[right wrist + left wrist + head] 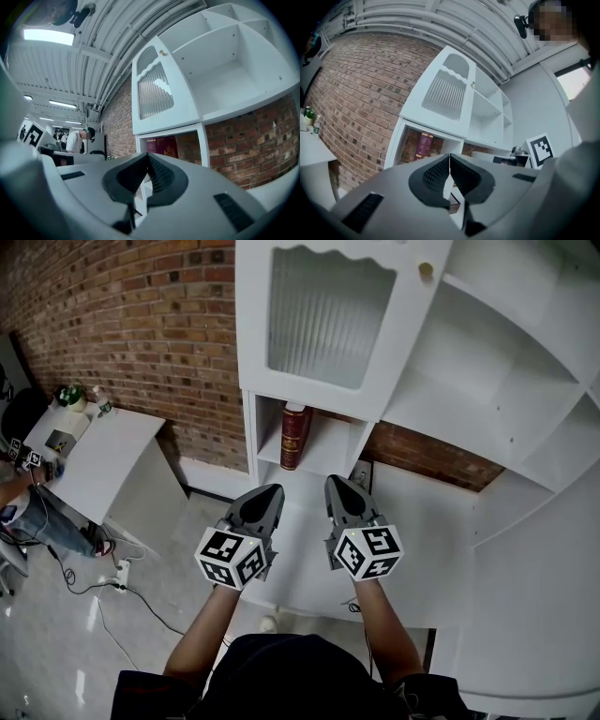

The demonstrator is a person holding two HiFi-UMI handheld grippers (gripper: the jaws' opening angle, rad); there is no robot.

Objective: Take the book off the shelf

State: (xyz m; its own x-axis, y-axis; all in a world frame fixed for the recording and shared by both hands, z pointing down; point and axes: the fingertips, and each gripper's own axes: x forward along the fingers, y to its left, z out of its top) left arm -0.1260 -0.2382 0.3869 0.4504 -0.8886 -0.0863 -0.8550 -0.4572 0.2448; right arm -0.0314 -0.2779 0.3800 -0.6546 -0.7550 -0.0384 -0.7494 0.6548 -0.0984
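Observation:
A dark red book (295, 435) stands upright in a small open compartment of the white shelf unit (408, 418), under the ribbed-glass door. My two grippers hover side by side in front of and below that compartment, apart from the book. The left gripper (269, 490) is shut and empty, and so is the right gripper (336, 484). In the left gripper view the book (424, 145) shows just above the left gripper's (449, 156) closed tips. In the right gripper view the book (161, 146) shows above the right gripper's (147, 156) closed tips.
The ribbed-glass cabinet door (323, 315) hangs above the book's compartment, and open white shelves (487, 381) spread to the right. A brick wall (141, 334) backs the unit. A white table (103, 460) with bottles stands at left, with cables (103, 601) on the floor.

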